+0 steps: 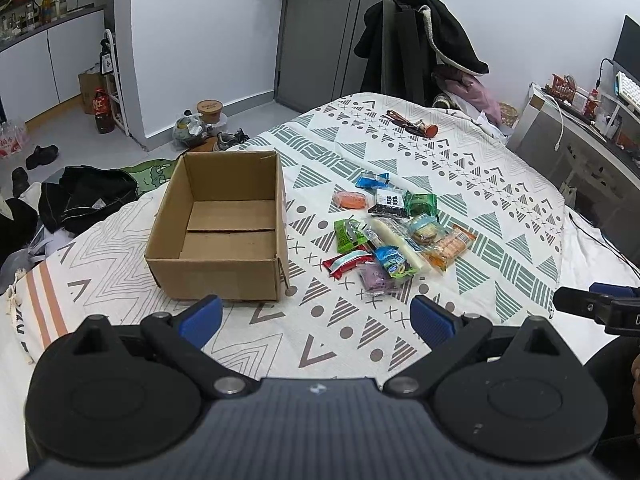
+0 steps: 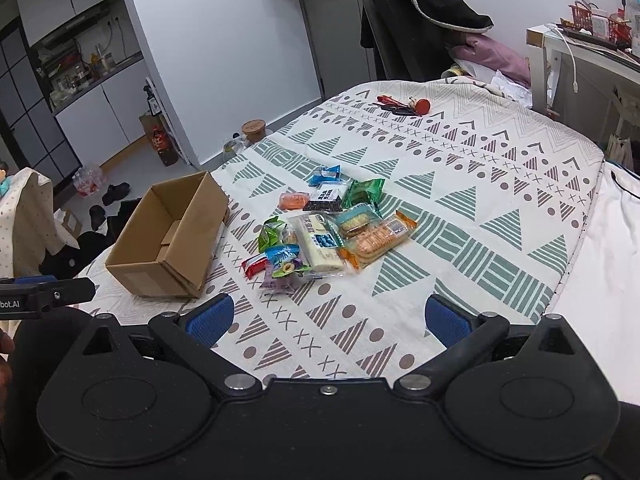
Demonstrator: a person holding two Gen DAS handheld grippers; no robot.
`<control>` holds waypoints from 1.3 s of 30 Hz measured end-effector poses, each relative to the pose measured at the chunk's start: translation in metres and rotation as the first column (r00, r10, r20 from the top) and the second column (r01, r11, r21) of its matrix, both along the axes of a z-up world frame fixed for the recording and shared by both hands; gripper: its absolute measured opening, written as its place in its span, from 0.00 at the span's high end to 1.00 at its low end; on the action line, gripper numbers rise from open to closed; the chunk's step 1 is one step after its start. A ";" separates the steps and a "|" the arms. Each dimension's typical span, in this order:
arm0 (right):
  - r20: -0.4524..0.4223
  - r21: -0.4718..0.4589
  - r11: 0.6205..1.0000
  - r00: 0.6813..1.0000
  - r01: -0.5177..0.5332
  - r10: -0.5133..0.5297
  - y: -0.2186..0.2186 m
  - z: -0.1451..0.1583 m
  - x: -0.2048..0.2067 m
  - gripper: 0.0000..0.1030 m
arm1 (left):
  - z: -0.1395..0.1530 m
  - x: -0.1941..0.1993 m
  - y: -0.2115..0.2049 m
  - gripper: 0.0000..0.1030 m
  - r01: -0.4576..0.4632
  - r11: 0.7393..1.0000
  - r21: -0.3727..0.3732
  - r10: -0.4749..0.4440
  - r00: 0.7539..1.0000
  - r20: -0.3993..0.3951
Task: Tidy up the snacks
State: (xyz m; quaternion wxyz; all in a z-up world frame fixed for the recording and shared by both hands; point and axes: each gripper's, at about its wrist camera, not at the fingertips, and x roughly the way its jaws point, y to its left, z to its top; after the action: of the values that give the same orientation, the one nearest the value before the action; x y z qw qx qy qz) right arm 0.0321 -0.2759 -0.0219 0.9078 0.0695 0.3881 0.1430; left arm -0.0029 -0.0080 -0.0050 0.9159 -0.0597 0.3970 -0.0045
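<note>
An open, empty cardboard box (image 1: 224, 232) (image 2: 168, 240) stands on a patterned bedspread (image 1: 500, 216) (image 2: 480, 184). To its right lies a pile of several wrapped snacks (image 1: 394, 232) (image 2: 328, 232): green, blue, orange, red and purple packets, with a long white bar among them. My left gripper (image 1: 316, 320) hovers open just in front of the box and the pile, nothing between its blue pads. My right gripper (image 2: 328, 320) is open too, held short of the pile. Each gripper shows at the edge of the other's view.
A red-handled item and small objects (image 1: 412, 124) (image 2: 404, 106) lie at the bed's far end. A chair draped with dark clothes (image 1: 420, 40) stands beyond. A desk (image 1: 580, 128) is at right. Bags, shoes and bottles litter the floor (image 1: 80, 196) at left.
</note>
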 end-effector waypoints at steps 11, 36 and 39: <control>-0.009 0.016 1.000 1.000 -0.004 0.004 -0.003 -0.003 0.003 0.00 | 0.000 -0.003 -0.002 0.03 -0.003 1.000 -0.001 0.003 1.000 0.002; 0.002 0.017 1.000 1.000 -0.017 0.017 -0.003 -0.001 0.003 0.00 | 0.002 0.004 -0.006 0.03 0.012 1.000 -0.026 -0.012 1.000 0.000; 0.017 -0.006 1.000 1.000 -0.001 0.001 -0.001 0.005 0.003 0.00 | -0.001 0.008 -0.007 0.03 0.012 0.999 -0.032 -0.012 1.000 -0.006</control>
State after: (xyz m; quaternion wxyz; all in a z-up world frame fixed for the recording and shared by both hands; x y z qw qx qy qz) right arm 0.0347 -0.2772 -0.0167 0.9112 0.0655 0.3809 0.1428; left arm 0.0055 -0.0154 -0.0058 0.9136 -0.0718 0.4000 -0.0162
